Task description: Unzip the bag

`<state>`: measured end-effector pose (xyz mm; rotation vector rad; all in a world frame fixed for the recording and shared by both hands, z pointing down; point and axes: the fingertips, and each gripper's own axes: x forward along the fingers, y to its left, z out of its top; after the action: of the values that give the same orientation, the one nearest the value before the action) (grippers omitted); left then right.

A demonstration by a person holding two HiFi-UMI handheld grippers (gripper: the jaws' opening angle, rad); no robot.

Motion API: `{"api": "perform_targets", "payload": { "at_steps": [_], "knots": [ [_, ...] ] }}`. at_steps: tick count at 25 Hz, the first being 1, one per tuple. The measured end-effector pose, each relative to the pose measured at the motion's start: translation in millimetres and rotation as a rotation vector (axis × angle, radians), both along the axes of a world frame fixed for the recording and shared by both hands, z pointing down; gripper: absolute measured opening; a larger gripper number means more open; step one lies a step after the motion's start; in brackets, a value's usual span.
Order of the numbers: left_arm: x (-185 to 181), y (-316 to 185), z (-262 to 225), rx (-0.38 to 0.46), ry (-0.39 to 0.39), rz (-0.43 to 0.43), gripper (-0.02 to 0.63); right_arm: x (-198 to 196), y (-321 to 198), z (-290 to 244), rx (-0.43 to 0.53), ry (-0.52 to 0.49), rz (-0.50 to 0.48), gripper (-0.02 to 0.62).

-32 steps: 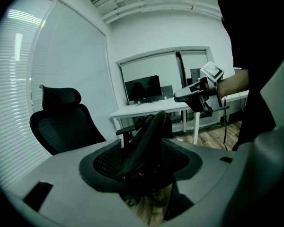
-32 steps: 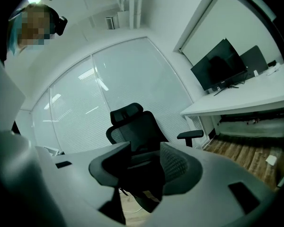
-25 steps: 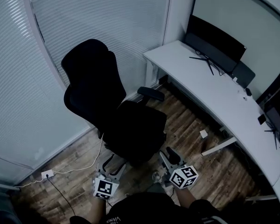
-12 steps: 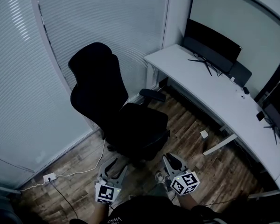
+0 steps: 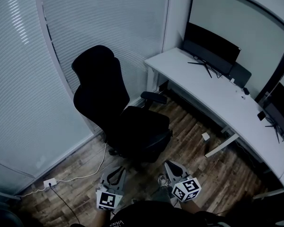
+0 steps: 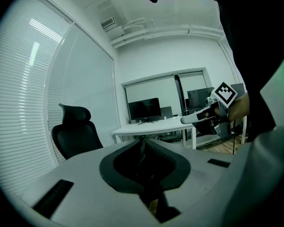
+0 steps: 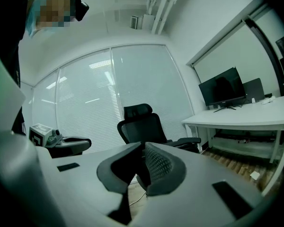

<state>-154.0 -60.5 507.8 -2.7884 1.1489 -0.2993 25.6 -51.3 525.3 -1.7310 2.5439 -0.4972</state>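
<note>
Left gripper [image 5: 116,170] and right gripper [image 5: 169,165] are held low, close to the person's body. They sit side by side but apart, each pointing roughly level toward the black office chair [image 5: 118,112]. Both pairs of jaws have just been closing and now meet at the tips, clenched on nothing. White desk [image 5: 217,98] with monitor [image 5: 210,46] is at right. No view shows the bag.

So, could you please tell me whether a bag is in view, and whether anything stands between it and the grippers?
No bag shows in any view, so that cannot be judged. The left gripper and right gripper have just closed with nothing between their jaws. The black office chair stands ahead of them.
</note>
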Motion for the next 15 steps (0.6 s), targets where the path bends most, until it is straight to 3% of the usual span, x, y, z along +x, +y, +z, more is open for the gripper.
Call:
{"api": "perform_targets", "payload": {
  "at_steps": [15],
  "knots": [
    [-15,26,8,-0.044,0.039,-0.023,0.018,-20,25,8,-0.042,0.016,-0.012,0.046]
  ]
}}
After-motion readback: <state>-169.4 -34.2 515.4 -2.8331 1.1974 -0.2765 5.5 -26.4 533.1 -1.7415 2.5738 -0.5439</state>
